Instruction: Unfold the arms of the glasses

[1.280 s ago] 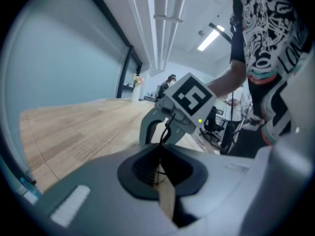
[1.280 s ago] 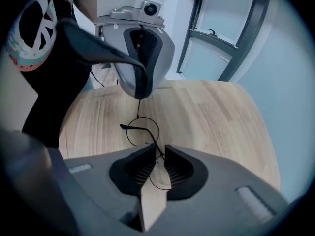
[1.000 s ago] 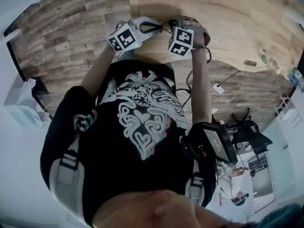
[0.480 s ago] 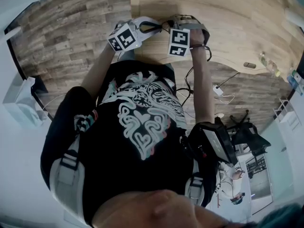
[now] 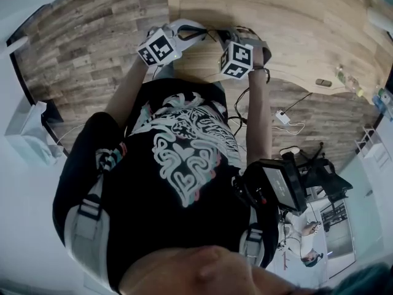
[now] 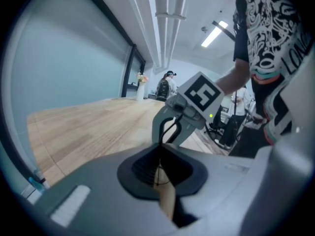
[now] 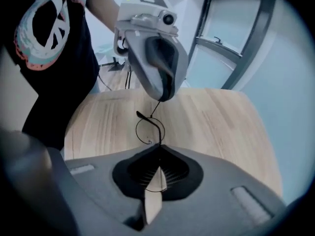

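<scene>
Fingers of the right gripper [image 7: 158, 146] are pinched tight on the thin wire glasses [image 7: 149, 130], with one round rim just beyond their tips. The left gripper [image 6: 158, 150] clamps the opposite end, over the wooden table [image 7: 221, 127].

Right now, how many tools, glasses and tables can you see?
tools: 2, the left tool and the right tool, both shut on the glasses
glasses: 1
wooden table: 1
total: 4
</scene>
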`<act>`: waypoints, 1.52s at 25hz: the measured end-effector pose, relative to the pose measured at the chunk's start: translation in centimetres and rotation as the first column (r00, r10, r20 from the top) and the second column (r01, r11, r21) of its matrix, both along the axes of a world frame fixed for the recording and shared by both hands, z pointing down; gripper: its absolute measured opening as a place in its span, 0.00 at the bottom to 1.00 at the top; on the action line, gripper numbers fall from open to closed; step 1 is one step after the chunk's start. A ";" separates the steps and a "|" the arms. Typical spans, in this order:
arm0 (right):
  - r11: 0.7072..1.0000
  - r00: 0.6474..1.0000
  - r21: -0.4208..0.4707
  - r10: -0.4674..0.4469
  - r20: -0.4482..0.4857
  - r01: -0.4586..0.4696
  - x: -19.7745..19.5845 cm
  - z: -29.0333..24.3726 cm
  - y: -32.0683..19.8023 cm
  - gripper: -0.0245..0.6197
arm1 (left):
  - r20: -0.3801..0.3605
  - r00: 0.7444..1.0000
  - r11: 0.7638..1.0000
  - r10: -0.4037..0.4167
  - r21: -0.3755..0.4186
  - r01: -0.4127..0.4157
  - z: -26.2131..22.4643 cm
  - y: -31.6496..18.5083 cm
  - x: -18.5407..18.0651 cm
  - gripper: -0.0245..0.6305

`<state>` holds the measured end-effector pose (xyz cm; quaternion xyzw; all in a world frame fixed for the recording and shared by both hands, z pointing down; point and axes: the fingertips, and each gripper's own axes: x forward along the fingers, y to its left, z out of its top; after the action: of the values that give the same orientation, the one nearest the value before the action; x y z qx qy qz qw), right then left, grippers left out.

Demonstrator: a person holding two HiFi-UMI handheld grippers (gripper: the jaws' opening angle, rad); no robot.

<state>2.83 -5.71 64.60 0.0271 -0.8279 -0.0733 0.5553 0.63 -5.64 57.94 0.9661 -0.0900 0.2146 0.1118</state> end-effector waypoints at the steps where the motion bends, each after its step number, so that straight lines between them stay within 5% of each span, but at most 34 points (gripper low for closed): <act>1: 0.999 0.999 -0.006 0.032 0.026 -0.032 -0.1 -0.3 0.0 0.04 | 0.003 1.000 1.000 0.001 0.001 -0.001 0.0 0.0 -0.1 0.02; 6: 0.991 0.987 -0.037 0.133 0.094 -0.130 0.2 -1.3 0.0 0.04 | -0.004 1.000 1.000 -0.019 -0.014 0.019 0.0 -0.3 -0.1 0.02; 11: 0.958 0.938 -0.091 0.285 0.197 -0.271 1.2 -2.9 -0.2 0.04 | -0.029 0.997 0.996 -0.069 -0.050 0.068 -0.3 -0.7 -0.1 0.02; 21: 0.849 0.759 -0.238 0.529 0.380 -0.472 2.4 -4.6 -0.5 0.04 | -0.049 0.993 0.989 -0.112 -0.100 0.107 0.1 -1.2 -0.6 0.02; 33: 0.667 0.437 -0.425 0.734 0.520 -0.612 5.5 -7.2 -1.1 0.04 | -0.085 0.976 0.962 -0.202 -0.206 0.182 0.6 -1.7 -1.4 0.02; 38: 0.585 0.268 -0.524 0.784 0.560 -0.619 6.5 -8.9 -0.7 0.04 | -0.099 0.970 0.954 -0.222 -0.226 0.195 -0.1 -1.5 -1.9 0.02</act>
<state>9.30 -6.43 55.68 0.3633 -0.8775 0.2832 0.1336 -1.29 -7.16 57.80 0.9449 -0.1608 0.1498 0.2427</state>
